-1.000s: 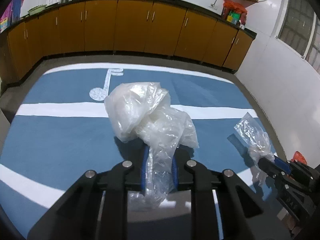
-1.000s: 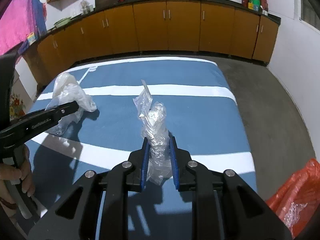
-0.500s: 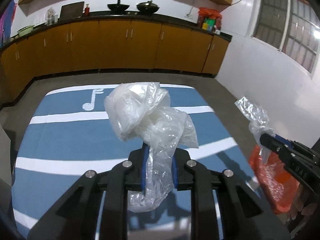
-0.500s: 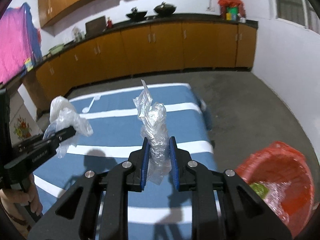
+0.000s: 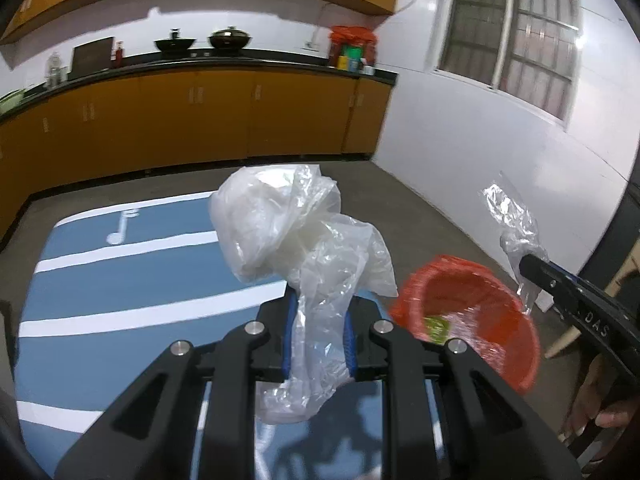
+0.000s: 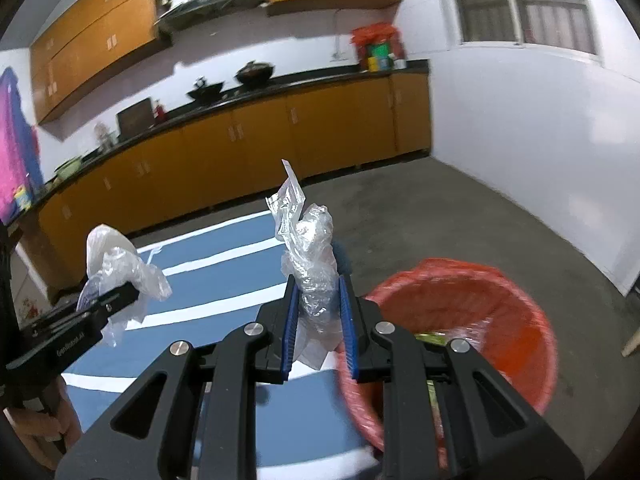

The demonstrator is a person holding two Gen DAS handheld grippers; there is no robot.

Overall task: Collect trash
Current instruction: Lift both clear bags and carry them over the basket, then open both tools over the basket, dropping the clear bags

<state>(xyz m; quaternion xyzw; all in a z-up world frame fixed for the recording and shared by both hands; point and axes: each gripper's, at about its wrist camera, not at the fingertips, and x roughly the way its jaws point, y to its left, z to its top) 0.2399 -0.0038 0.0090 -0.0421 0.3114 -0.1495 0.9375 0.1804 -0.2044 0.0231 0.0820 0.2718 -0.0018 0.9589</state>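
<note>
We see the left gripper (image 5: 318,330): matte black linkage arms, four silver screws, ribbed blue pads. The right gripper (image 6: 318,320) looks identical; white lettering marks its side at right of the left view.

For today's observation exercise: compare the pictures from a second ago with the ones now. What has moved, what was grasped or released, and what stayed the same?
Both grippers have lifted off the blue mat and swung toward the red bin, which now sits close below the right gripper. Nothing was grasped or released. The left gripper stays shut on the white plastic bag, the right on the clear crumpled wrapper.
</note>
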